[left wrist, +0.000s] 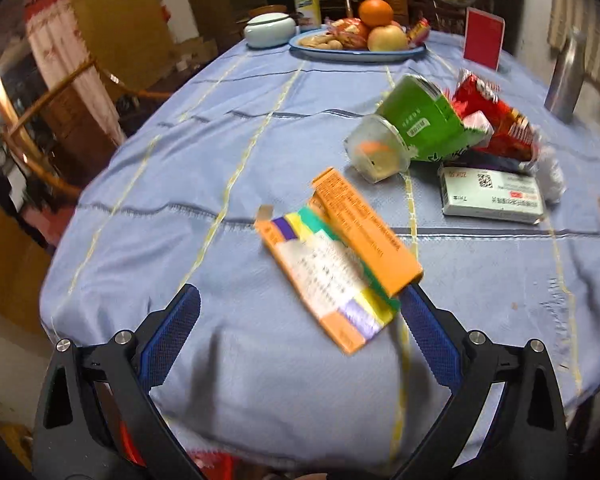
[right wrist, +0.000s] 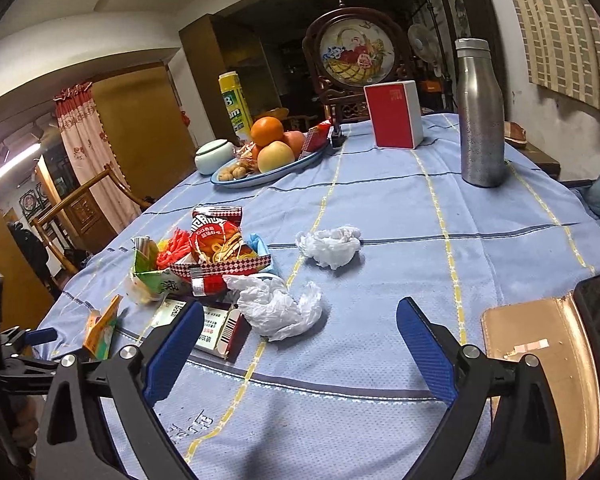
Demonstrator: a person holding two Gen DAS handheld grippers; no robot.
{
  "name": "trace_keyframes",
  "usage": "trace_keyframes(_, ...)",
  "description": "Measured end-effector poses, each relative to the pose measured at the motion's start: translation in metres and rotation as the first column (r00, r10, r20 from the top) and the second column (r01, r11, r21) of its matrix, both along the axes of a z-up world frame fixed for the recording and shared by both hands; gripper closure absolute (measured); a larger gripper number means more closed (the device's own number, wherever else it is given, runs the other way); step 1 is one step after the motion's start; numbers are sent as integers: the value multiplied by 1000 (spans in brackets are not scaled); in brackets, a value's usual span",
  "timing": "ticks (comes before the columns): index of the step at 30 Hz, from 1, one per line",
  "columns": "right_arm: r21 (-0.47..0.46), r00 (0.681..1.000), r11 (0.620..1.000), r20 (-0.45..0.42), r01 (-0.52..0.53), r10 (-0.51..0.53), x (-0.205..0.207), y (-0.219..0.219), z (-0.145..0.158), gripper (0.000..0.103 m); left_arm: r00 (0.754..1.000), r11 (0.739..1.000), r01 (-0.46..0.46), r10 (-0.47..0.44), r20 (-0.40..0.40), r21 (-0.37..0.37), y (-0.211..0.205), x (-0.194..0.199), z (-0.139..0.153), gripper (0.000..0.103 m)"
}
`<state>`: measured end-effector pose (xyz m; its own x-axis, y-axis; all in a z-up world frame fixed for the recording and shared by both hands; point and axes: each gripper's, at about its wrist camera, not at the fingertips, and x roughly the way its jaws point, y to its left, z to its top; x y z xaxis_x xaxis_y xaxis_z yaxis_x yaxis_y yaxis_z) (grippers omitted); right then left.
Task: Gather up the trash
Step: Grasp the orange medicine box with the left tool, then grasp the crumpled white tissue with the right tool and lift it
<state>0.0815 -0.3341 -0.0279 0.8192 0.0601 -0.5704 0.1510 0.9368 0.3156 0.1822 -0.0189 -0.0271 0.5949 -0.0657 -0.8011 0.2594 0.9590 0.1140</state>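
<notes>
The left gripper hangs over a table with a light blue striped cloth. Its blue fingers are spread wide and hold nothing. Between the fingers lies a flat orange cardboard box with purple, yellow and green stripes. The box lies on the cloth, and its near end is just beside the finger on the right. Farther back and to the right sits a heap of trash. In it, a clear plastic cup lies on its side, touching a green paper carton. A red crinkly snack bag lies behind the carton. A white flat box with small print lies in front of it. At the far end of the table stands a blue plate of fruit.

The right gripper is also spread wide, with nothing between its blue fingers. Left of it is the same heap, with the red bag on top. A crumpled white tissue lies just past the left finger, touching the heap. A second white tissue ball lies farther back, alone. A tall silver metal bottle stands upright at the back right. A shiny pink-gold wallet lies near the right finger.
</notes>
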Motion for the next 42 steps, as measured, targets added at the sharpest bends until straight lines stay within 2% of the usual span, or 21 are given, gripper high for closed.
trace_keyframes(3,-3,1000,1000,0,3,-3,0,1,0,8,999,994,20,-24,-37,-108,-2,2,2,7)
trace_keyframes(5,-5,1000,1000,1,6,-6,-1,1,0,8,998,990,26,-34,-54,-142,-11,8,-1,7)
trace_keyframes(9,-3,1000,1000,1,4,-4,-1,1,0,7,998,989,21,-31,-63,-147,-31,23,-8,7)
trace_keyframes(13,-2,1000,1000,0,-2,2,-1,1,-1,7,998,996,-25,19,-68,-89,-38,37,-20,7)
trace_keyframes(16,-2,1000,1000,-2,-4,4,-1,2,-1,7,998,996,-30,25,-65,-87,-35,38,-25,7)
trace_keyframes(18,-8,1000,1000,-8,-4,4,0,3,-1,7,999,992,-11,4,-54,-125,-30,34,-24,18)
trace_keyframes(19,-13,1000,1000,-10,-4,4,1,4,-1,7,998,988,8,-17,-56,-154,-27,32,-23,30)
trace_keyframes(21,-27,1000,1000,-13,-2,2,1,6,0,7,998,979,25,-36,-50,-201,-21,28,-18,31)
trace_keyframes(23,-53,1000,999,-24,-5,3,2,11,0,7,999,974,40,-43,-11,-222,-16,23,-10,34)
trace_keyframes(26,-70,999,997,-44,-18,15,6,15,1,7,997,969,77,-70,37,-236,-12,13,2,35)
trace_keyframes(31,-8,996,998,-71,-54,54,14,15,4,7,993,964,105,-89,75,-245,-10,2,14,35)
trace_keyframes(39,33,984,996,-156,-80,84,33,17,-1,8,997,967,81,-80,14,-240,-4,6,-8,35)
trace_keyframes(42,4,980,998,-187,-65,65,42,18,-6,8,997,969,77,-81,-5,-236,-4,8,-14,34)
